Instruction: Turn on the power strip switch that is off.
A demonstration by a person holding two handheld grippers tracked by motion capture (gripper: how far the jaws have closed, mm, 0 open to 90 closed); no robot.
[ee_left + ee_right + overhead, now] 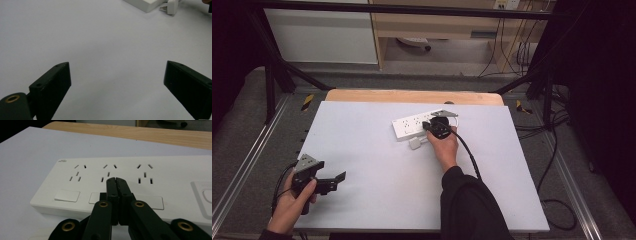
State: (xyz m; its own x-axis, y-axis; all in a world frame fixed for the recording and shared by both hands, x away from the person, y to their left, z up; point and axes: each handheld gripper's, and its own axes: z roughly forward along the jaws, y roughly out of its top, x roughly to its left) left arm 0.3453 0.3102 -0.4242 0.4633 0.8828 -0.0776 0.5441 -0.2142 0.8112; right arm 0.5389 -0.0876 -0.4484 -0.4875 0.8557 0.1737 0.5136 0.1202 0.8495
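White power strip (414, 126) upper centre of the high view, right gripper (116, 181) jaws pressed together, empty, tips over its middle sockets, left gripper (337, 180) lower left, jaws wide apart, empty, small white plug (414, 143) just below the strip.

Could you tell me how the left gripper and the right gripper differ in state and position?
The left gripper has its jaws wide apart; the right gripper has its jaws shut together. The left gripper hangs over bare mat near the front edge; the right gripper sits at the power strip, its tips over the sockets. Both are black, hand-held and empty.
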